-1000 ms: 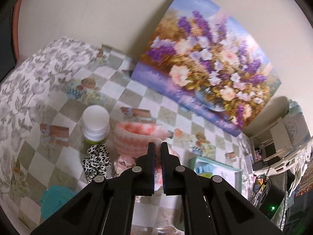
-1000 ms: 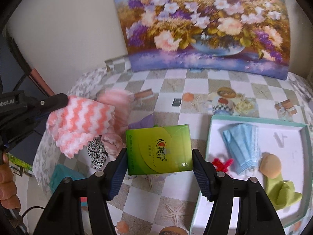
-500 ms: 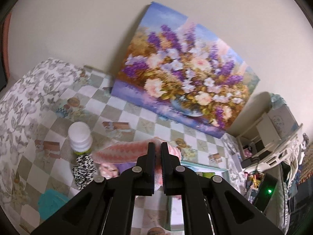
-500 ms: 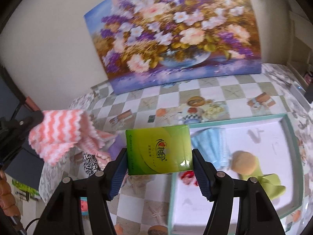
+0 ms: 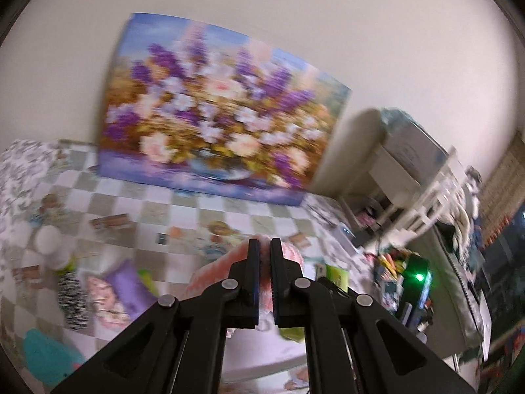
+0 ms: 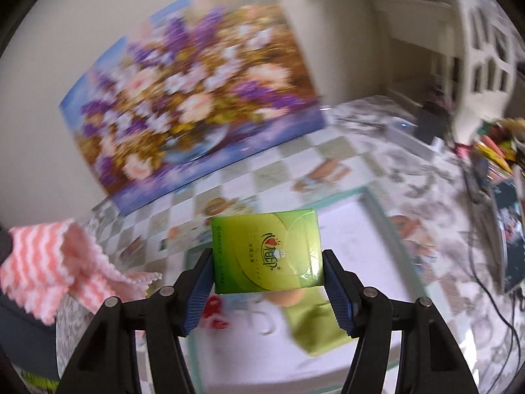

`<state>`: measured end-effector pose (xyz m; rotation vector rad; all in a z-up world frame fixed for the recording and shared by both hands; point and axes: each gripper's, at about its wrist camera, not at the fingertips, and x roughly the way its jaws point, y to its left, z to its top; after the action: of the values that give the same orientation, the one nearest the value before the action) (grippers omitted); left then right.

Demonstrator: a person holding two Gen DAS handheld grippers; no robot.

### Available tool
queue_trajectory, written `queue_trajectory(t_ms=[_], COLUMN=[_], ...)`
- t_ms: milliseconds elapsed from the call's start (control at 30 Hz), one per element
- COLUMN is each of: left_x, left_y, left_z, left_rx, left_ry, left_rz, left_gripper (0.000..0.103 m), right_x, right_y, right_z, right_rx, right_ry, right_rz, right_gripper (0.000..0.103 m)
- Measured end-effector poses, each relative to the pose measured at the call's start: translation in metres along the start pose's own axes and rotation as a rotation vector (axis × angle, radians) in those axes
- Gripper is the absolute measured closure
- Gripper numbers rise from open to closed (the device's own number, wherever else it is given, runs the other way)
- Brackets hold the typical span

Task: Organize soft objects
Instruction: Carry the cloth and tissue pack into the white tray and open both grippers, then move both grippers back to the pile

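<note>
- Right wrist view: the white tray (image 6: pixel 377 203) sits on the checkered worktop (image 6: pixel 288 164), right below the load.
- Pink cloth (image 6: pixel 49 275) is pinched in the closed left hand-held gripper (image 5: pixel 265 246); trailing slack could snag.
- Green tissue pack (image 6: pixel 265 251) is clamped by the right hand-held gripper (image 6: pixel 267 272); being slick, it might slip.

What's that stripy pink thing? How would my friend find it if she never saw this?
Start at the big flower painting leaning on the wall, then look down and left, past the checkered tablecloth. There a fluffy cloth hangs in the air, pinched by the left gripper. It is the only thing with pink and white zigzag stripes; the pack in the right gripper is shiny green.
</note>
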<state>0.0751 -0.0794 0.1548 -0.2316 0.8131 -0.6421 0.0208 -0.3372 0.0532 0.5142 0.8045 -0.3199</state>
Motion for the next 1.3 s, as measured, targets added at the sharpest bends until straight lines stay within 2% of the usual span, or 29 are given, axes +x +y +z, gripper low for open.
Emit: queue_trajectory(t_ms=[200,333,400,500,633,800,900,967,1000,1067,1100,1133,1300], left_x=[0.018,0.039,0.060,0.097,0.146,0.180,0.189,0.186,0.182,0.175,0.170,0.166,0.150], left_y=[-0.048,-0.062,-0.059,-0.046,-0.018,0.010,0.020,0.021,0.019,0.018,0.018,0.019,0.029], left_z=[-0.011,-0.021,-0.028,-0.041,-0.064,-0.088,-0.096,-0.093,-0.089,-0.083,-0.079,-0.076,-0.061], left_rx=[0.085,0.122,0.113,0.093,0.049,0.016,-0.009,-0.015,-0.010,0.000,0.001,-0.001,-0.015], left_ry=[0.060,0.101,0.152,0.228,0.360,0.460,0.501,0.496,0.485,0.466,0.455,0.447,0.406], left_rz=[-0.095,-0.106,-0.099,-0.054,0.060,0.157,0.166,0.161,0.160,0.168,0.177,0.184,0.235], left_gripper=[0.098,0.098,0.098,0.098,0.098,0.098,0.098,0.097,0.093,0.076,0.062,0.055,0.041], right_x=[-0.003,0.007,0.016,0.037,0.061,0.076,0.081,0.081,0.078,0.075,0.071,0.070,0.064], right_y=[-0.043,-0.055,-0.058,-0.061,-0.062,-0.063,-0.063,-0.062,-0.060,-0.057,-0.055,-0.054,-0.043], right_z=[0.002,0.000,-0.004,-0.012,-0.023,-0.031,-0.033,-0.033,-0.032,-0.029,-0.027,-0.026,-0.025], right_rx=[0.086,0.102,0.100,0.092,0.079,0.068,0.061,0.055,0.050,0.039,0.031,0.027,-0.011], right_ry=[-0.002,0.024,0.048,0.109,0.177,0.222,0.239,0.240,0.232,0.221,0.210,0.206,0.191], right_rz=[-0.039,-0.061,-0.082,-0.106,-0.121,-0.139,-0.154,-0.164,-0.174,-0.181,-0.187,-0.190,-0.197], right_gripper=[0.036,0.036,0.036,0.036,0.036,0.036,0.036,0.036,0.036,0.036,0.036,0.034,0.027])
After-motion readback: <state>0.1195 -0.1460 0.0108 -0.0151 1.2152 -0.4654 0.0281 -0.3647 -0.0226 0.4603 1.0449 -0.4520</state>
